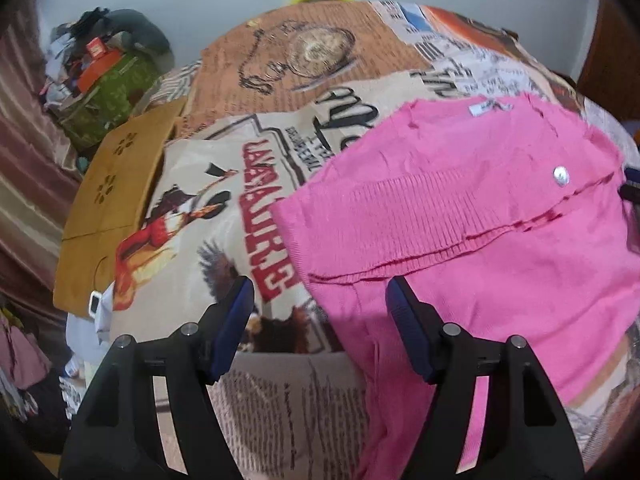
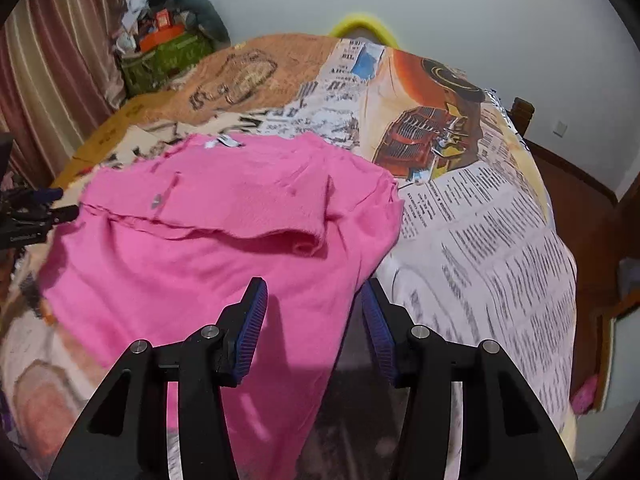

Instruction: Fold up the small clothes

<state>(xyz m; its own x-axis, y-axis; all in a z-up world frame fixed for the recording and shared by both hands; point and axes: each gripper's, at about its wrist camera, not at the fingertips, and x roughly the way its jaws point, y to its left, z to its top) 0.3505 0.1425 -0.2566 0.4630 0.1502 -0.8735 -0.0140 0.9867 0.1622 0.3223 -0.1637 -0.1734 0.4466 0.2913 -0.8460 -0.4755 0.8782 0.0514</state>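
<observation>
Work surface: bed covered by a newsprint-and-poster patterned sheet (image 2: 492, 216), with a pale wall behind and a striped brownish curtain (image 2: 52, 60) at the left. A green box (image 2: 168, 60) piled with clutter stands in the far left corner; a flattened cardboard box (image 1: 116, 208) lies along the sheet's left edge; a yellow object (image 2: 362, 26) shows just past the far end of the bed. The pink knit cardigan (image 2: 224, 216) lies flat on the sheet, between the two tools, with its neck label (image 2: 228, 141) at the far end and its lower part running toward the cameras, so the long axis goes near to far. A sleeve is folded across the chest, its ribbed cuff (image 1: 420, 216) lying crosswise, and a silver button (image 1: 561, 176) sits near the front edge. Left gripper (image 1: 320, 304): jaws spread apart, nothing clamped, poised over the cardigan's left edge. Right gripper (image 2: 314, 304): jaws parted less widely, holding nothing, above the cardigan's right edge where fabric meets sheet.
</observation>
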